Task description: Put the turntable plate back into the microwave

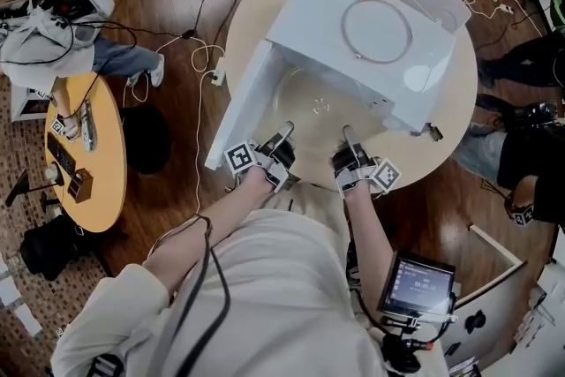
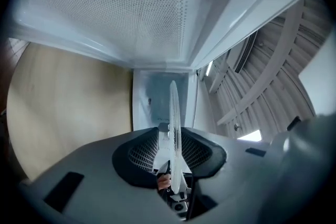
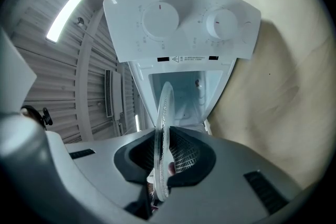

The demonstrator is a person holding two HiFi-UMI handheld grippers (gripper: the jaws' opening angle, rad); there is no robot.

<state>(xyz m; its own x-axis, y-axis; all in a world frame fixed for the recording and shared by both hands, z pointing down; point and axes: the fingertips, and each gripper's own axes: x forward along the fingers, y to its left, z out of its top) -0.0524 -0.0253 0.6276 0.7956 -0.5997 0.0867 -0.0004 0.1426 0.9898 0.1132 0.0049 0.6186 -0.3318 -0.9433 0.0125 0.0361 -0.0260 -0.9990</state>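
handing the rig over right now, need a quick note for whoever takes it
Grippers: the left gripper is open, with the near rim of the glass turntable plate between its jaws, unclamped. The right gripper is shut on that rim.
Things: plate level, partly inside the microwave; door open.
Done: plate is at the cavity.
Left: push it in, seat it, release. Cannot tell if it is seated yet.

clear glass turntable plate (image 1: 316, 104), round, pretty much level, sitting in open mouth of white microwave (image 1: 309, 4); door swung wide, microwave mid table (image 1: 455, 101)
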